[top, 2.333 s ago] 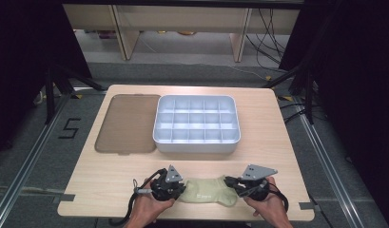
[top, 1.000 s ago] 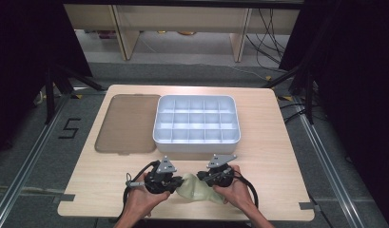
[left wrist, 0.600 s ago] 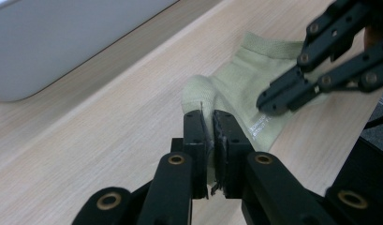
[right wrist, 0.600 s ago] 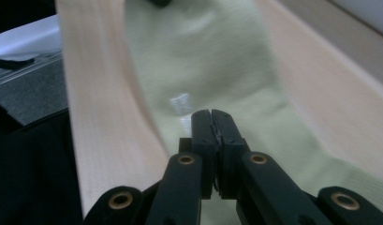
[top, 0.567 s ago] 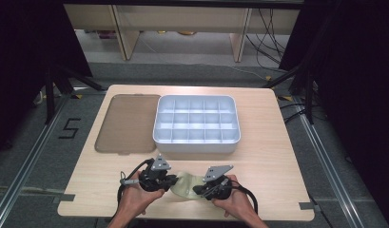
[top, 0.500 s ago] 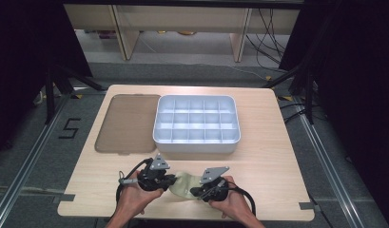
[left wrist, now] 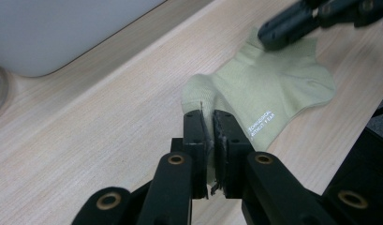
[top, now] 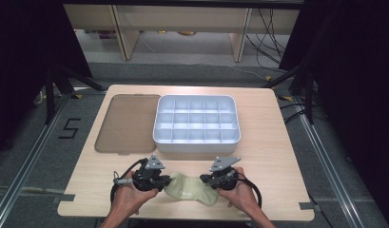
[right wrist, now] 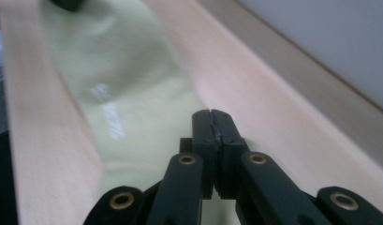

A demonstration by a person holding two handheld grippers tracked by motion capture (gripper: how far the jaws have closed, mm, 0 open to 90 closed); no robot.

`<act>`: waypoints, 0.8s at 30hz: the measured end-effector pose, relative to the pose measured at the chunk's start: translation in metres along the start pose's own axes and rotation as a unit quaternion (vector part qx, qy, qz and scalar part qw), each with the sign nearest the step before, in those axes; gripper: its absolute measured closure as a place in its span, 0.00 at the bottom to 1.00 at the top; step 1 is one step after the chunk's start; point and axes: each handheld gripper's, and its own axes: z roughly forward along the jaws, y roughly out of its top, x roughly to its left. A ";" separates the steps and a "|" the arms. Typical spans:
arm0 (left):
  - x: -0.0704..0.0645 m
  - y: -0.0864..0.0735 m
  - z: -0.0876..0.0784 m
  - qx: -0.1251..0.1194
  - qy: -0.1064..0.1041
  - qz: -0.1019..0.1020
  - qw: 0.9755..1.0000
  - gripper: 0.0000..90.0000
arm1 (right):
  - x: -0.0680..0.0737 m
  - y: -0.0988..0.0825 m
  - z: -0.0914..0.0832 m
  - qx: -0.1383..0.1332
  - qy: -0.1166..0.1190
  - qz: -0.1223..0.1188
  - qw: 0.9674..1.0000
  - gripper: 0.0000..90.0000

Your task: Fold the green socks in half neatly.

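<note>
A pale green sock (top: 189, 189) lies on the wooden table (top: 277, 161) near its front edge, stretched between my two grippers. My left gripper (top: 160, 182) is shut on one bunched end of the sock (left wrist: 268, 89), and cloth shows between the jaws of this left gripper (left wrist: 212, 133). My right gripper (top: 209, 181) is shut at the opposite end. Its tip (left wrist: 273, 35) meets the sock's far corner. In the right gripper view the sock (right wrist: 119, 79) is blurred, and its edge runs up to the shut right gripper (right wrist: 212, 123).
A white compartment tray (top: 197, 140) stands in the middle of the table, just behind the grippers, with its wall (left wrist: 62, 28) close by. A flat brown lid (top: 125, 123) lies to its left. The table's front edge is right below both hands.
A second ago the grippers were close together with the sock bunched between them. The right gripper has since moved right, and the sock is drawn out longer. The left gripper has barely moved.
</note>
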 end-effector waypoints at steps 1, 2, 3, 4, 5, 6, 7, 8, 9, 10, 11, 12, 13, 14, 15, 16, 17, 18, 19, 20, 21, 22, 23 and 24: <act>0.000 0.000 0.000 0.000 0.000 0.000 1.000 0.93 | 0.000 0.000 0.000 0.000 0.000 0.000 1.000 1.00; -0.001 0.003 -0.002 0.001 0.000 0.007 1.000 0.93 | -0.008 -0.005 -0.008 -0.002 -0.014 0.006 1.000 1.00; -0.001 0.003 -0.002 0.001 0.000 0.007 1.000 0.93 | -0.008 -0.005 -0.008 -0.002 -0.014 0.006 1.000 1.00; -0.002 0.005 -0.004 0.002 -0.001 0.010 1.000 0.93 | -0.012 -0.009 -0.011 -0.002 -0.015 0.011 1.000 1.00; -0.002 0.005 -0.004 0.002 -0.001 0.010 1.000 0.93 | -0.012 -0.009 -0.011 -0.002 -0.015 0.011 1.000 1.00; -0.005 0.008 -0.004 0.004 0.000 0.010 1.000 0.93 | -0.011 -0.011 -0.010 0.001 -0.005 0.010 1.000 1.00; -0.005 0.008 -0.004 0.004 0.000 0.010 1.000 0.93 | -0.011 -0.011 -0.010 0.001 -0.005 0.010 1.000 1.00; -0.006 0.011 -0.004 0.005 0.001 0.010 1.000 0.93 | -0.009 -0.010 -0.009 0.002 0.002 0.004 1.000 1.00; -0.006 0.011 -0.004 0.005 0.001 0.010 1.000 0.93 | -0.009 -0.010 -0.009 0.002 0.002 0.004 1.000 1.00; -0.008 0.013 -0.003 0.007 -0.001 0.015 1.000 0.93 | -0.008 -0.011 -0.004 0.002 -0.001 -0.002 1.000 1.00; -0.008 0.013 -0.003 0.007 -0.001 0.015 1.000 0.93 | -0.008 -0.011 -0.004 0.002 -0.001 -0.002 1.000 1.00; -0.009 0.013 -0.002 0.008 -0.002 0.014 1.000 0.93 | -0.009 -0.013 -0.001 0.023 0.000 -0.003 1.000 1.00; -0.012 0.016 0.001 0.005 -0.006 0.016 1.000 0.93 | -0.011 -0.014 0.000 0.021 0.005 0.004 1.000 1.00; -0.013 0.016 0.001 0.004 -0.007 0.015 1.000 0.93 | -0.012 -0.014 -0.001 0.021 0.009 0.012 1.000 1.00; -0.013 0.016 0.001 0.004 -0.007 0.015 1.000 0.93 | -0.012 -0.014 -0.001 0.021 0.009 0.012 1.000 1.00; -0.016 0.018 0.003 0.001 -0.011 0.015 1.000 0.93 | -0.013 -0.015 0.000 0.020 0.009 0.014 1.000 1.00; -0.017 0.020 0.005 -0.002 -0.012 0.015 1.000 0.93 | -0.013 -0.015 0.000 0.020 0.009 0.014 1.000 1.00; -0.022 0.022 0.009 -0.011 -0.019 0.014 1.000 0.93 | -0.013 -0.016 0.000 0.019 0.012 0.019 1.000 1.00; -0.025 0.024 0.013 -0.016 -0.024 0.017 0.999 0.93 | -0.014 -0.016 0.000 0.018 0.014 0.020 1.000 1.00; -0.028 0.026 0.016 -0.012 -0.029 0.021 0.999 0.93 | -0.014 -0.016 0.001 0.017 0.013 0.017 1.000 1.00; -0.031 0.028 0.019 -0.016 -0.035 0.023 0.999 0.93 | -0.015 -0.016 0.000 0.017 0.014 0.019 1.000 1.00; -0.033 0.029 0.022 -0.016 -0.036 0.020 0.999 0.93 | -0.015 -0.017 0.001 0.017 0.014 0.019 1.000 1.00; -0.033 0.029 0.022 -0.016 -0.036 0.020 0.999 0.93 | -0.015 -0.017 0.001 0.017 0.014 0.019 1.000 1.00; -0.038 0.033 0.028 -0.022 -0.048 0.024 0.998 0.93 | -0.014 -0.017 0.001 0.015 0.013 0.019 1.000 1.00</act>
